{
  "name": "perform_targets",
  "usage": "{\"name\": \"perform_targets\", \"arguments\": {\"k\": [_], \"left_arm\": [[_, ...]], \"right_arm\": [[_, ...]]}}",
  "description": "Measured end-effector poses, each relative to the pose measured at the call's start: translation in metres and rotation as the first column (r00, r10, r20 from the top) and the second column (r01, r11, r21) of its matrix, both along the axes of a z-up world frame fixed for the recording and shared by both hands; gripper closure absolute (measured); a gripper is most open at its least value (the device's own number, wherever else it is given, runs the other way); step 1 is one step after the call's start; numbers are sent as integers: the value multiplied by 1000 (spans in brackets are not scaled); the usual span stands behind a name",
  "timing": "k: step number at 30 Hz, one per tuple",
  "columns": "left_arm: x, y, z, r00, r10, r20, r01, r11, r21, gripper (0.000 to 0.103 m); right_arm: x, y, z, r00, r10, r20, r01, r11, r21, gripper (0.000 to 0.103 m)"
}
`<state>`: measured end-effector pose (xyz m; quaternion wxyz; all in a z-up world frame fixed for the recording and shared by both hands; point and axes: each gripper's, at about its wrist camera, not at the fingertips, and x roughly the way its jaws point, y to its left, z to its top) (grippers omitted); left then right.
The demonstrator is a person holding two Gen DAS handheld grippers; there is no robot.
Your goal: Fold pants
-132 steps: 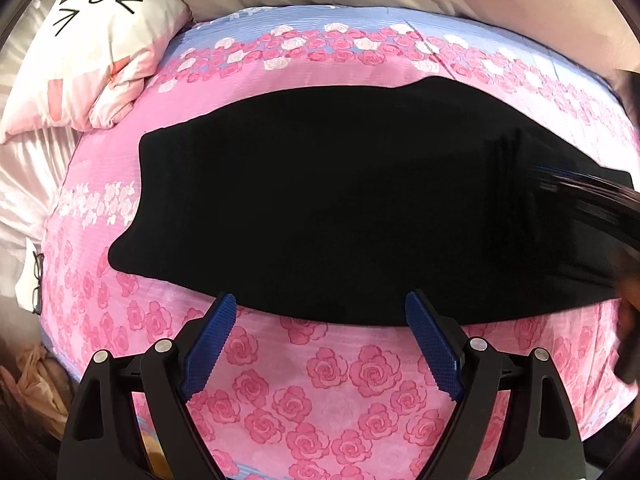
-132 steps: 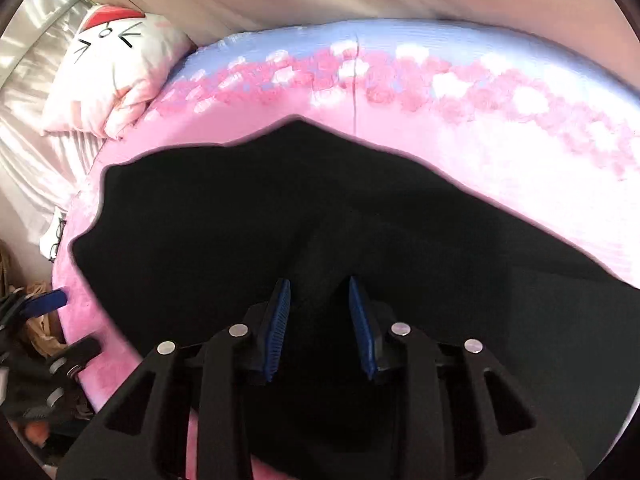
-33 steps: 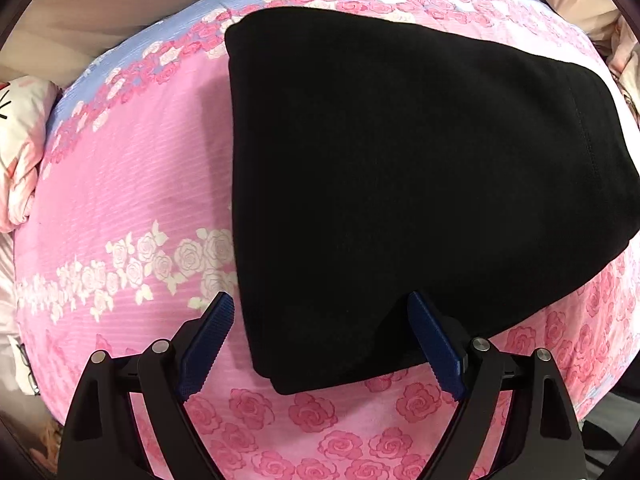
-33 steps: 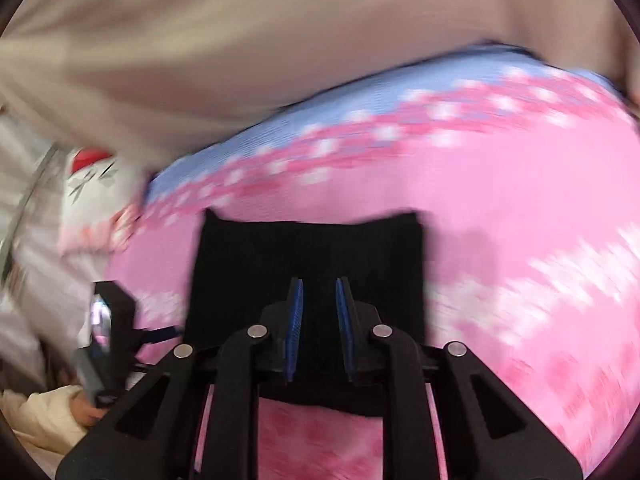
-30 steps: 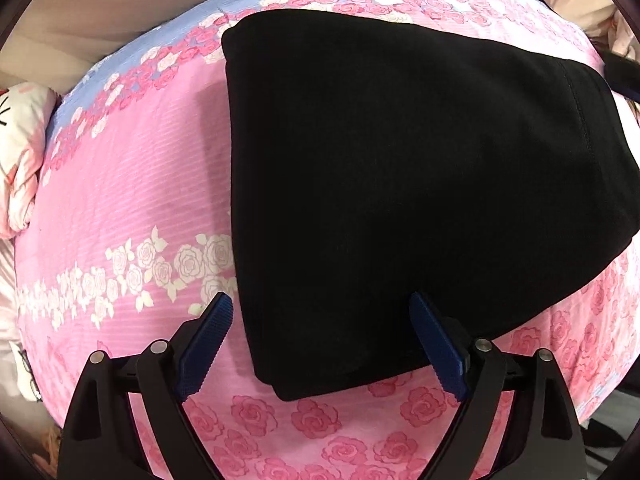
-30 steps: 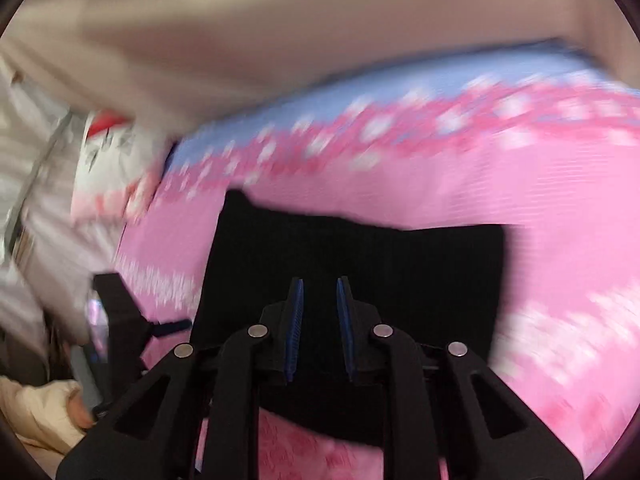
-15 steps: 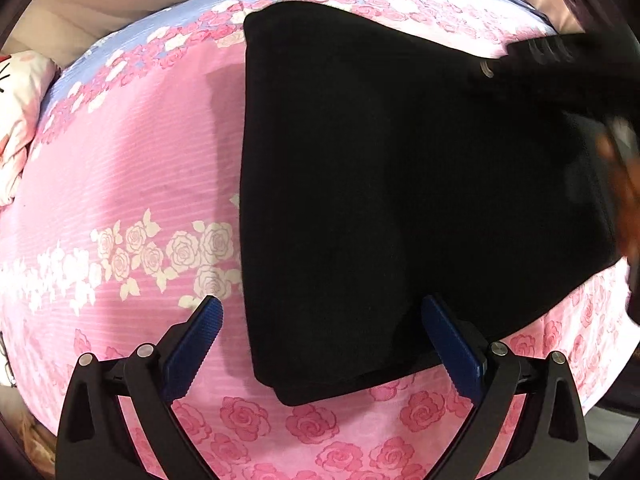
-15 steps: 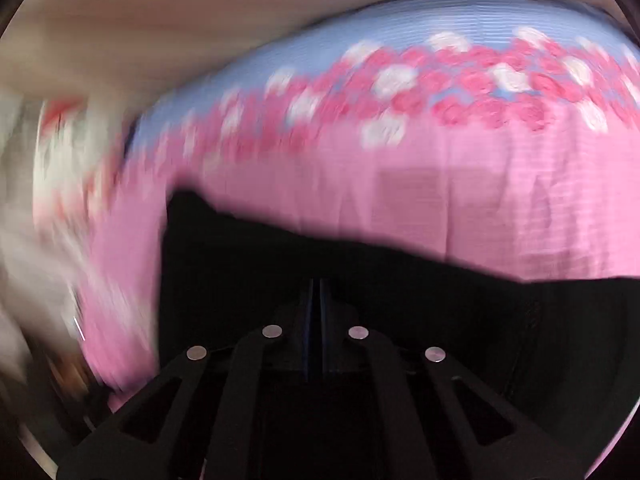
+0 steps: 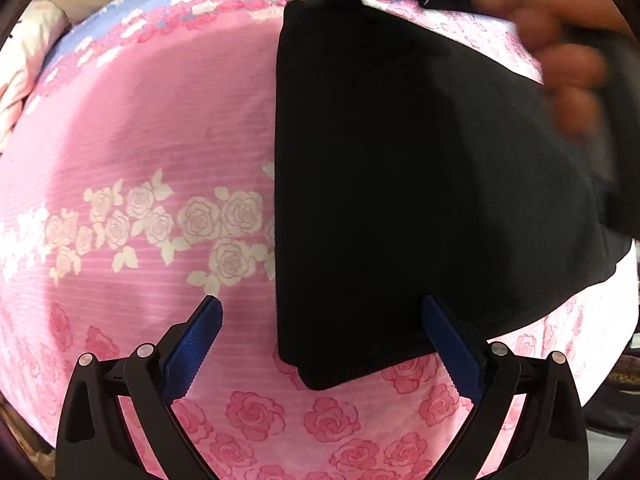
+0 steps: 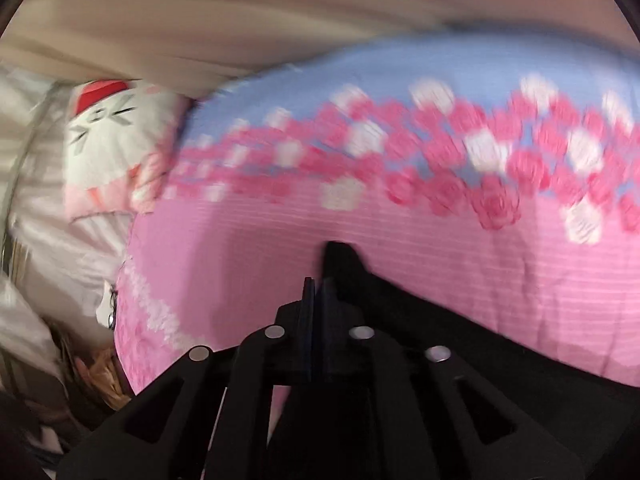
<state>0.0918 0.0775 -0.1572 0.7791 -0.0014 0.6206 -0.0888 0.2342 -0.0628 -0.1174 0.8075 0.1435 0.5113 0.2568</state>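
Between the wide-apart jaws of the left gripper (image 9: 320, 340) sits the near corner of the folded black pants (image 9: 400, 184), its left edge running straight away up the pink rose bedspread (image 9: 140, 120). At that edge's far end the right gripper (image 10: 316, 292) is clenched on the far corner. Nearer to the low corner, the left gripper likely needs only to push forward and close.
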Motion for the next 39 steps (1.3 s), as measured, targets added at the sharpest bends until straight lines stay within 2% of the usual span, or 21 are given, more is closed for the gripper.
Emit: {"name": "perform_targets", "arguments": {"k": [4,5,6,8,9,13,15,16,17,18,19,21,23,25,28,31,33,34,36,37,39], "left_arm": [[0,7,-1,1000,-15,12,14,1000,10,5],[-1,5,-1,1000,-18,12,18,1000,16,5],[-6,0,-1,1000,-28,10,28,999,31,5],[-7,-12,5,999,-43,13,42,998,56,5],[-6,-14,6,999,-47,15,46,997,69,5],[-1,-36,13,999,-50,18,48,993,109,5],[-3,-44,16,998,-64,23,60,988,140,5],[-2,-47,17,997,-68,22,64,986,151,5],[-3,-54,20,997,-74,22,69,985,160,5],[-3,-59,21,996,-85,19,80,984,161,5],[-3,-63,23,996,-90,18,85,980,181,5],[-4,-72,27,994,-103,27,94,970,225,5],[-5,-80,31,993,-112,35,100,963,249,5],[-11,-88,33,992,-118,36,104,960,260,5],[-15,-109,47,988,-144,49,125,953,276,5],[-22,-125,56,984,-164,68,140,952,271,5],[-30,-137,51,982,-175,66,151,952,265,5],[-30,-140,52,981,-183,67,159,951,267,5],[-30,-150,56,976,-204,71,175,939,295,5],[-32,-154,57,974,-213,75,181,936,302,5],[-36,-160,67,967,-231,104,190,934,302,5]], "right_arm": [[29,-23,-40,984,-147,-102,138,986,-96,100],[31,-34,-31,971,-222,-91,209,969,-134,95],[27,-50,-22,967,-242,-77,234,967,-100,95],[0,-75,6,969,-247,-15,248,968,33,95],[-21,-83,21,969,-244,23,243,969,30,95],[-99,-110,28,971,-228,77,235,966,-103,95],[-121,-151,0,936,-349,34,348,913,-214,102],[-128,-173,-12,914,-406,-6,401,903,-157,103],[-139,-201,-15,877,-476,-62,477,879,-12,103],[-150,-212,-8,843,-533,-77,536,844,27,102],[-157,-215,1,836,-546,-57,549,835,38,95],[-174,-215,17,862,-506,12,505,862,51,95],[-184,-219,-3,883,-469,24,470,880,-73,93],[-195,-227,-17,868,-497,4,497,867,-47,99],[-213,-235,12,840,-541,44,543,839,-42,92],[-220,-222,21,892,-446,69,449,893,-38,93],[-215,-217,-11,913,-407,42,407,897,-172,94],[-219,-224,-20,906,-420,43,422,896,-134,95],[-224,-239,-20,847,-532,-17,528,843,-97,82],[-227,-243,-11,832,-554,-22,551,831,-72,82],[-231,-238,15,852,-519,63,522,852,-37,81]]}}
